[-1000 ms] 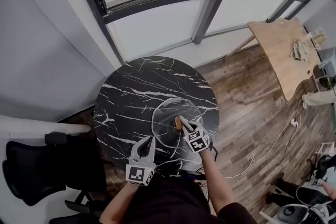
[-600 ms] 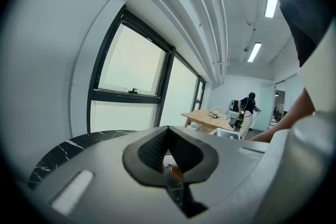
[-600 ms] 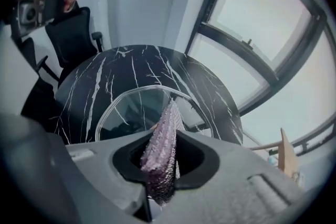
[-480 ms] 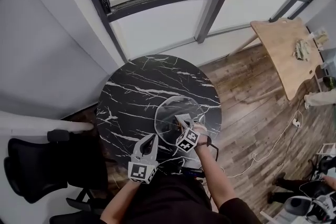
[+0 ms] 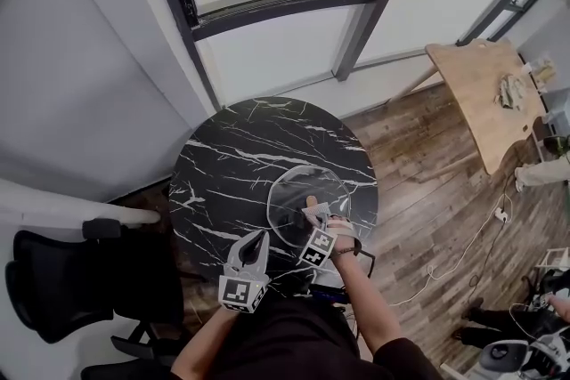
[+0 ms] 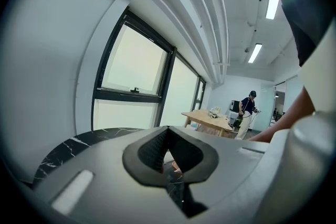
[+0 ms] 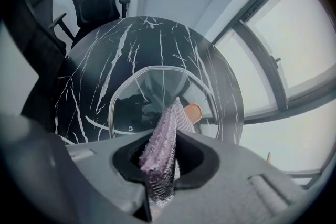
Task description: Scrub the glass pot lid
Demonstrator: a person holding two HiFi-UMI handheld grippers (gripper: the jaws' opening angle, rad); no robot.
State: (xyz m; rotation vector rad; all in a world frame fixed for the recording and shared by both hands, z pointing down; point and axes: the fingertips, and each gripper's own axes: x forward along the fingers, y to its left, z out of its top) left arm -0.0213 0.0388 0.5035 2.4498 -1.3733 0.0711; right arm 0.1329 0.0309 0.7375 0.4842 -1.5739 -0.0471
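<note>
The glass pot lid point(image 5: 305, 196) lies flat on the round black marble table point(image 5: 232, 173), near its front right edge, with a tan knob point(image 5: 311, 212) on top. My right gripper point(image 5: 326, 221) hovers over the lid's near side, shut on a purple scrub cloth point(image 7: 167, 123). In the right gripper view the cloth sticks out over the lid point(image 7: 131, 97), close to the knob point(image 7: 192, 112). My left gripper point(image 5: 256, 243) is held above the table's front edge, left of the lid, with its jaws together and nothing in them point(image 6: 168, 157).
A black office chair point(image 5: 62, 294) stands left of the table. A window wall runs behind it. A wooden table point(image 5: 485, 93) stands at the upper right, with cables point(image 5: 445, 262) on the wood floor. A person point(image 6: 245, 115) stands far off.
My right gripper has drawn back a little toward me over the lid with the cloth. The left gripper's fingers now look closer together.
</note>
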